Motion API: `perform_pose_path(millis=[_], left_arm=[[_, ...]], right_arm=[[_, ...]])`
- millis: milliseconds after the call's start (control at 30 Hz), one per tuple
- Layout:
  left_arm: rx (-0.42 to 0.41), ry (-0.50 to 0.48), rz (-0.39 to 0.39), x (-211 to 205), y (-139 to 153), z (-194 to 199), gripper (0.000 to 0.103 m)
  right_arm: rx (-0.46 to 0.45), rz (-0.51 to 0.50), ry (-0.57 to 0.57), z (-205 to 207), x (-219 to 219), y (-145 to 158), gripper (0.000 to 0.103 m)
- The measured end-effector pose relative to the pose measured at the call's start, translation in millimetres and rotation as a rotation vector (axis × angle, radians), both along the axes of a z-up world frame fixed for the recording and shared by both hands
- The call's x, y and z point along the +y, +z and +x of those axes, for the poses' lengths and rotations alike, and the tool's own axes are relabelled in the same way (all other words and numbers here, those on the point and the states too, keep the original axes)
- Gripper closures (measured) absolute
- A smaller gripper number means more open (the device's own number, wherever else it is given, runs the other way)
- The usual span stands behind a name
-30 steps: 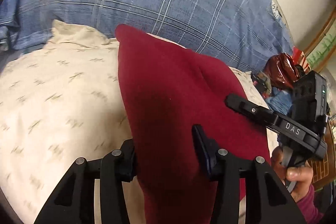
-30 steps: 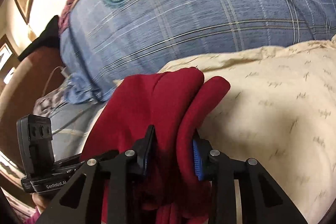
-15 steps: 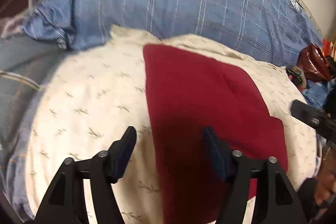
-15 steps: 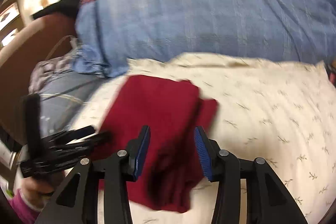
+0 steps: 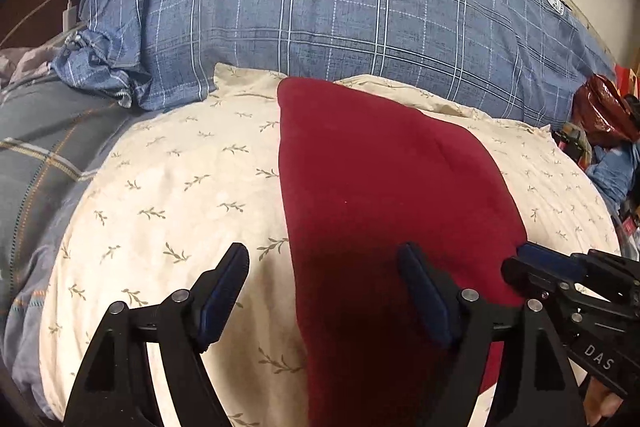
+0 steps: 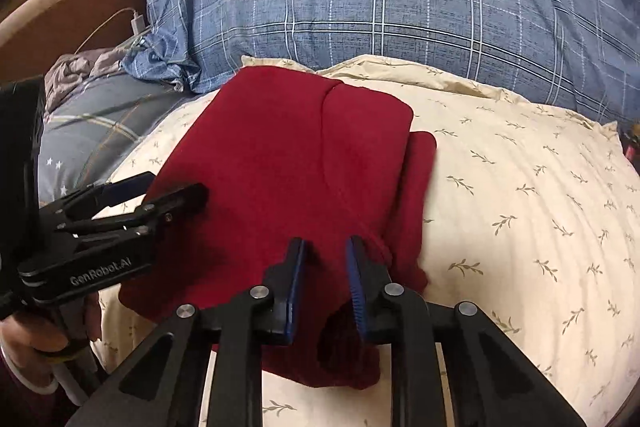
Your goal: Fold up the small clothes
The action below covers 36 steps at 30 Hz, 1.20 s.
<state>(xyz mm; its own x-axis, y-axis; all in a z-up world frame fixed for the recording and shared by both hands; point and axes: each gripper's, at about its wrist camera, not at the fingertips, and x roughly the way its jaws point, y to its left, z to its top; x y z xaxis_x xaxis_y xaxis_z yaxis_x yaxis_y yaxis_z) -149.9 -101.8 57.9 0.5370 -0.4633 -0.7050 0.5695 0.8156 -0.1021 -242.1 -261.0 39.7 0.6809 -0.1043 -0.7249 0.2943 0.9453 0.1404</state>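
Note:
A dark red garment (image 5: pixel 384 211) lies folded and flat on a cream leaf-print pillow (image 5: pixel 172 187). My left gripper (image 5: pixel 324 291) is open wide and empty, hovering over the garment's near left edge; it also shows in the right wrist view (image 6: pixel 152 191). My right gripper (image 6: pixel 326 279) is open with a narrow gap, empty, just above the garment (image 6: pixel 288 163) at its near edge, where a sleeve edge (image 6: pixel 416 195) sticks out on the right. The right gripper also shows at the right edge of the left wrist view (image 5: pixel 536 263).
A large blue plaid pillow (image 5: pixel 328 15) lies behind the cream one. A grey striped blanket (image 5: pixel 44 155) lies to the left, with a white charger and cable (image 6: pixel 136 23). Bags and clutter (image 5: pixel 604 111) sit at the far right. A brown headboard (image 6: pixel 60 11) is at the left.
Both grippers let go of the red garment and drew back. It now lies flat on the cream pillow. The left jaws opened wider.

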Motion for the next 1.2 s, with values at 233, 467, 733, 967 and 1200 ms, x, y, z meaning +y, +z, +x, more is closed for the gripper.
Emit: perform_pose_path(millis=[233,467,733,967,1200], left_arm=[[-0.04,0.022,-0.002,12.2,6.8,-5.5,0.026],[-0.109,0.028,-0.018,21.5,20.2,-23.0,0.026],[-0.146,0.019,-0.013,28.5,27.6,-40.7,0.026],[-0.152,0.026,-0.002,29.9,31.3,-39.1,0.026],[-0.172,0.036,-0.009,32.8,31.5,-38.6,0.026]], right_arm=[[-0.043,0.072,-0.026,-14.8,2.7,13.8,0.069],[-0.059,0.052,-0.042,-24.9,12.6,22.9,0.056],[-0.082,0.023,-0.09,-33.2,14.0,31.3,0.043],[-0.077,0.001,-0.11,-30.4,16.1,33.0,0.038],[-0.067,-0.015,-0.124,-25.9,19.3,31.0,0.035]])
